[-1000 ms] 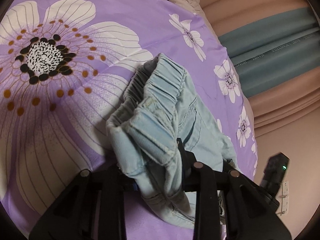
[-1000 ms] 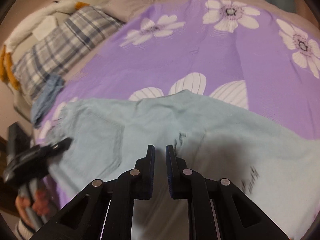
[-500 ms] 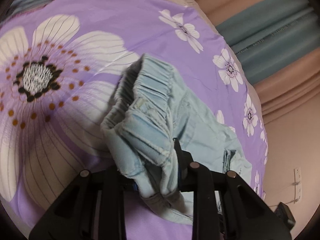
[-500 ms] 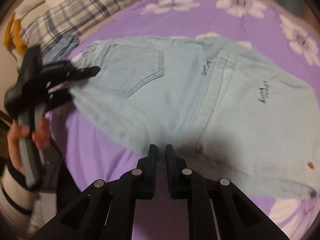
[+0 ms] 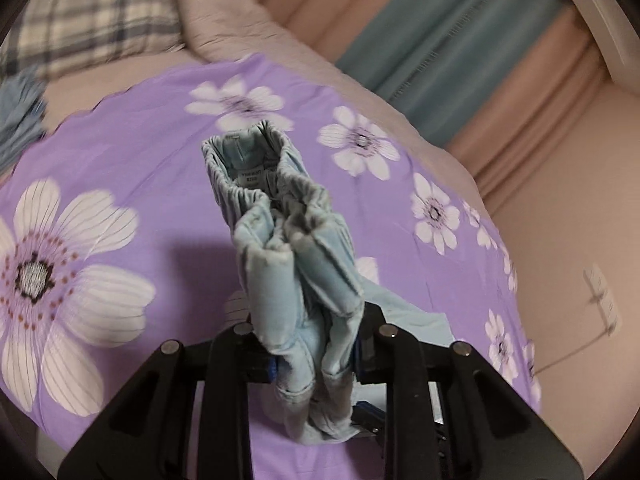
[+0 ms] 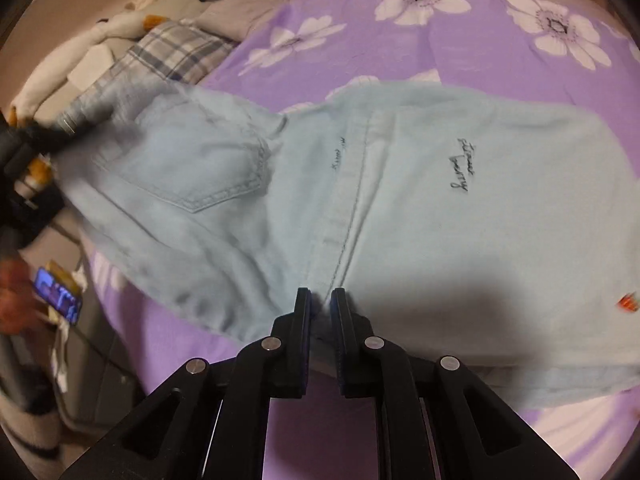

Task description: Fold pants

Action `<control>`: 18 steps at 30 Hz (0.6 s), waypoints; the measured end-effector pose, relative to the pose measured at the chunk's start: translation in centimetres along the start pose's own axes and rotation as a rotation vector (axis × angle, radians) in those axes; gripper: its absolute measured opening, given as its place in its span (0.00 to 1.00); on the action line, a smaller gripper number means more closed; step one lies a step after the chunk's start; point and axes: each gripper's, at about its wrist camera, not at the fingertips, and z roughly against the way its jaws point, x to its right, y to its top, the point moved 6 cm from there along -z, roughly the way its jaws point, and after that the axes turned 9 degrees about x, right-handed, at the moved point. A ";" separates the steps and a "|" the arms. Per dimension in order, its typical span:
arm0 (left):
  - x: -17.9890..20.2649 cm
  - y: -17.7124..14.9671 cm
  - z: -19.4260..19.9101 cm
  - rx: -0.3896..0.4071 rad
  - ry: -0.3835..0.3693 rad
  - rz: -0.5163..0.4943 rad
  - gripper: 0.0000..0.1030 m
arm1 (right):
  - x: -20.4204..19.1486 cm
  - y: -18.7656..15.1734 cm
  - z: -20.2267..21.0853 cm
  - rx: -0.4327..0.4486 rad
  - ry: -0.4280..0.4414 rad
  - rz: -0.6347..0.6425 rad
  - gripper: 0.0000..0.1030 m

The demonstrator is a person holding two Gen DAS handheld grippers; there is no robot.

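While my left tool [image 5: 314, 354] stands clamped on the bunched elastic waistband of the pants [image 5: 288, 264], its jaws have just been closing, with the folded denim pinched between the blue pads. Seen from the left wrist, the waistband rises away from the tool as a narrow upright loop, with a small sewn label visible inside its far end, and it hangs clear of the bedspread [image 5: 132, 168] below. My right tool [image 6: 320, 312] has its jaws nearly together; the lower edge of the pants at the centre seam meets the tips, but I cannot tell whether cloth is actually nipped between them. From the right wrist, the pale blue pants spread across the purple flowered bedspread, back pocket [image 6: 200, 168] to the left, dark embroidered script [image 6: 464, 168] on the right-hand panel, a small orange mark [image 6: 628, 302] near the right edge. At far left the waist end is drawn up to the blurred left tool. Beyond the bedspread lie a plaid pillow [image 6: 176, 54] and, in the left view, pink and teal curtains [image 5: 452, 36].
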 end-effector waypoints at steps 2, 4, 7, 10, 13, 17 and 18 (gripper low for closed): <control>1.8 -0.1 0.0 -0.008 -0.028 -0.039 0.24 | 0.3 0.3 0.4 -0.011 0.029 -0.054 0.12; 3.8 -0.5 -0.3 -0.021 -0.059 -0.085 0.24 | 1.1 0.5 1.1 -0.017 0.063 -0.118 0.12; 6.5 -1.5 -1.3 -0.047 -0.089 -0.150 0.24 | 2.6 0.9 2.6 0.034 0.077 -0.191 0.20; 8.7 -3.2 -2.8 -0.087 -0.116 -0.211 0.26 | 4.8 0.9 4.1 0.081 0.130 -0.339 0.37; 10.6 -5.0 -4.4 -0.130 -0.128 -0.265 0.26 | 6.8 1.4 4.8 0.150 0.241 -0.522 0.40; 12.5 -8.3 -7.0 -0.223 -0.131 -0.350 0.31 | 9.2 1.8 5.8 0.259 0.438 -0.775 0.54; 12.9 -9.5 -7.8 -0.257 -0.129 -0.382 0.38 | 9.2 1.8 5.7 0.271 0.491 -0.830 0.59</control>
